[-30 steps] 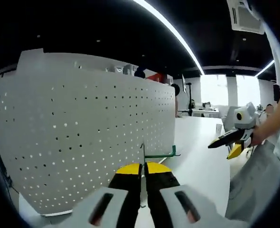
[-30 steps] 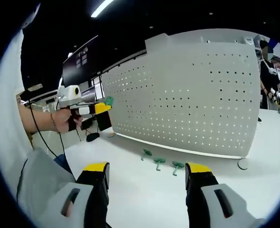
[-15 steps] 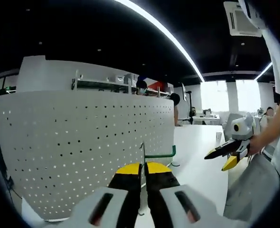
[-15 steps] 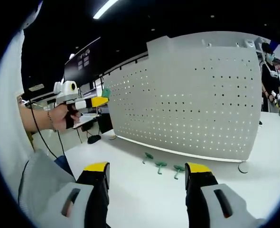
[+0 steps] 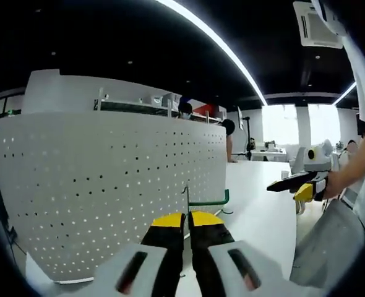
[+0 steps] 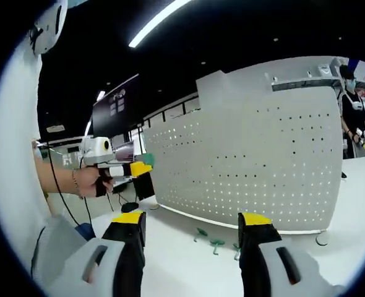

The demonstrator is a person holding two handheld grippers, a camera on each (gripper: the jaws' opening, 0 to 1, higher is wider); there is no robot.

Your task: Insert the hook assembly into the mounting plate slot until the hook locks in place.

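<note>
One pegboard (image 6: pixel 257 167) — three green hooks (image 6: pixel 216 243) on the table, a fourth (image 5: pixel 208 201) held.

Pegboard (image 6: pixel 257 167) stands upright on the table (image 6: pixel 188 272). Three spare hooks (image 6: pixel 216 242) lie on the table just before its base. Left gripper (image 5: pixel 187 224), holding a hook (image 5: pixel 207 201), is near the board's edge; right gripper (image 6: pixel 192 226) faces it from farther off.
</note>
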